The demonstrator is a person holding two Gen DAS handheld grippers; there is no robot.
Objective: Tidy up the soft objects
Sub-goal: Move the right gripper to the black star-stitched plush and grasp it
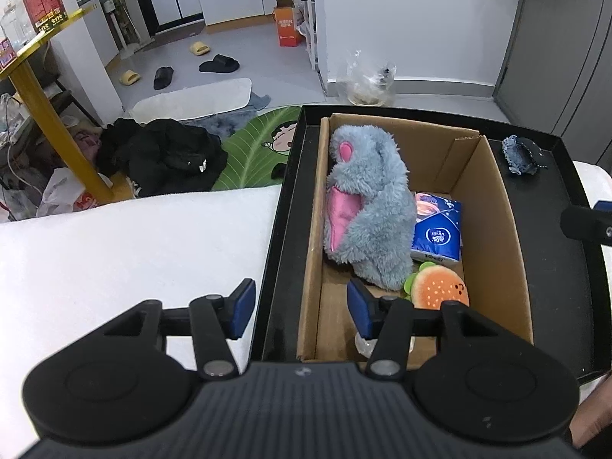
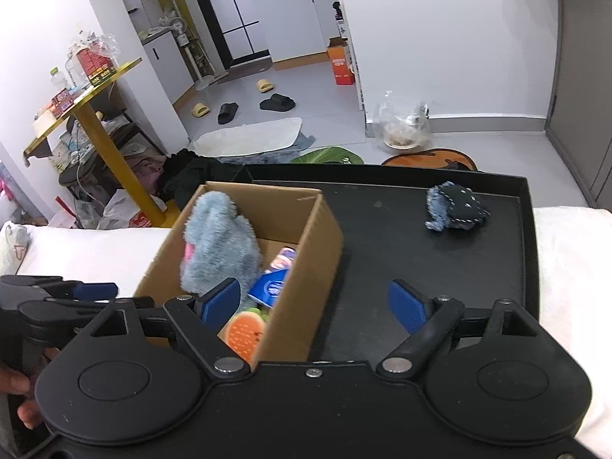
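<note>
From the left wrist, the spread, empty left tool (image 1: 300, 308) is seen over the cardboard box (image 1: 493, 237), already packed with plush toy (image 1: 367, 206), tissues (image 1: 436, 235) and burger toy (image 1: 440, 288)

From the right wrist, the spread right tool (image 2: 313, 302) is held empty, while the denim toy (image 2: 455, 212) is left on the black tray (image 2: 382, 229)

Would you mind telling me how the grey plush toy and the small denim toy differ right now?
The grey plush toy stands inside the cardboard box; the denim toy lies outside it on the black tray. The plush toy is fluffy, pale grey with pink patches; the denim toy is dark blue with white stitching and frayed edges. The plush toy looks much bigger. Neither is held.
</note>
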